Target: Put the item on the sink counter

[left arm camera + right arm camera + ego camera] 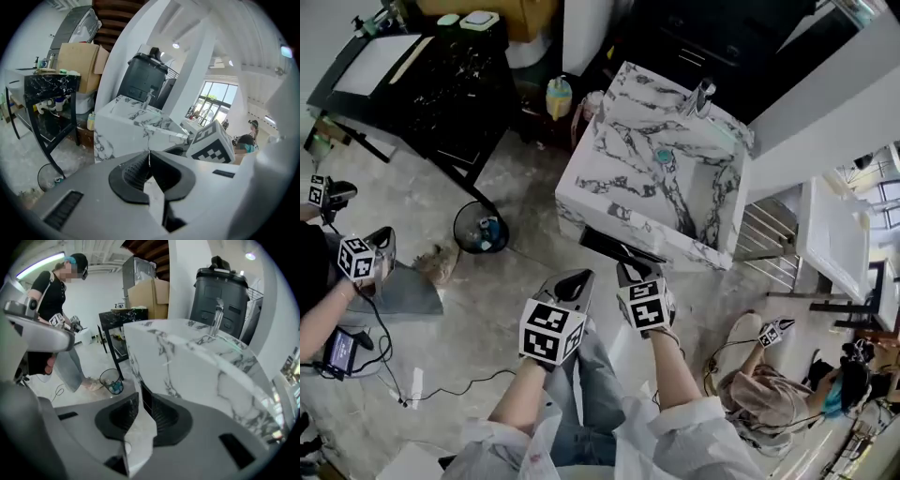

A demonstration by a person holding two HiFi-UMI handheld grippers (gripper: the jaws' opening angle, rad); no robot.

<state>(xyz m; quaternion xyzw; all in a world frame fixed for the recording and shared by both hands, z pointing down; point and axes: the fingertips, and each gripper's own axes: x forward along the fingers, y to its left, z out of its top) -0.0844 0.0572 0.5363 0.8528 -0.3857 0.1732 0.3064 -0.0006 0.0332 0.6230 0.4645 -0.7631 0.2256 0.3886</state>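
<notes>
left gripper (pixel 572 284) low over floor (pixel 478 309), jaws shut tip to tip, empty. right gripper (pixel 634 274) just beside it, jaws a narrow gap apart, nothing between. sink (pixel 619 212) just ahead of both. cannot tell which item is meant.

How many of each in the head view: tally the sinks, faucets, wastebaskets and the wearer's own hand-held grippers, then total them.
Sink: 1
Faucet: 1
Wastebasket: 1
Hand-held grippers: 2, the left hand-held gripper and the right hand-held gripper
Total: 5
</notes>
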